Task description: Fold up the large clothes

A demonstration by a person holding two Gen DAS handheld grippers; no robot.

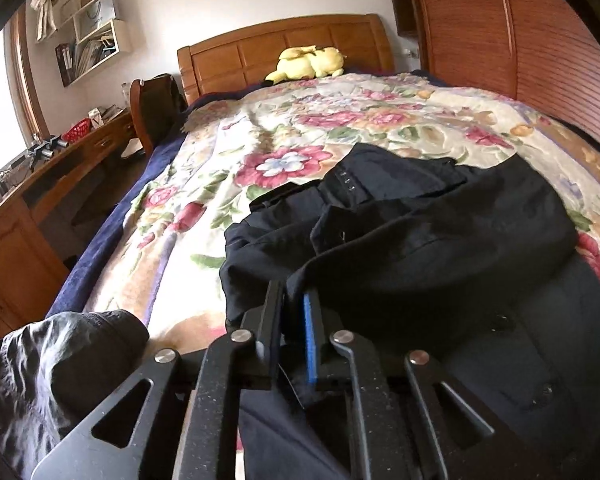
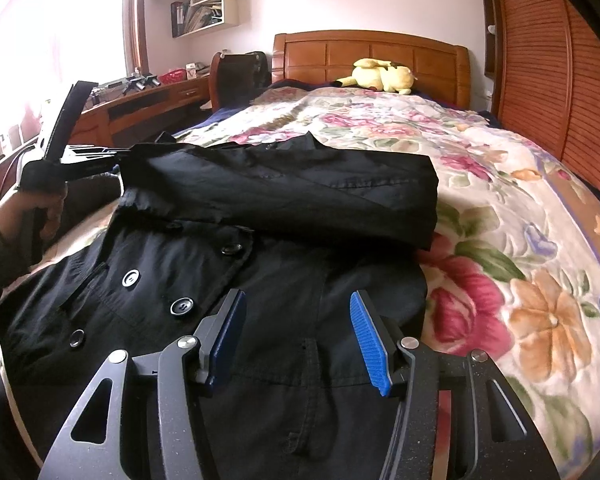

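Note:
A black double-breasted coat [image 2: 204, 264] lies on the floral bedspread [image 2: 500, 208], one sleeve [image 2: 284, 188] folded across its chest. My left gripper [image 1: 294, 300] is shut on a fold of the coat [image 1: 420, 240] at its left side; it also shows in the right wrist view [image 2: 112, 160], at the coat's far left edge. My right gripper [image 2: 296, 308] is open and empty, hovering just over the coat's lower front, blue pads [image 2: 370, 344] apart.
A yellow plush toy [image 2: 380, 76] lies by the wooden headboard [image 2: 372, 52]. A wooden desk [image 2: 140, 108] with a chair runs along the bed's left side. A slatted wooden wardrobe [image 2: 548, 72] stands on the right. A dark grey cloth [image 1: 52, 368] lies at lower left.

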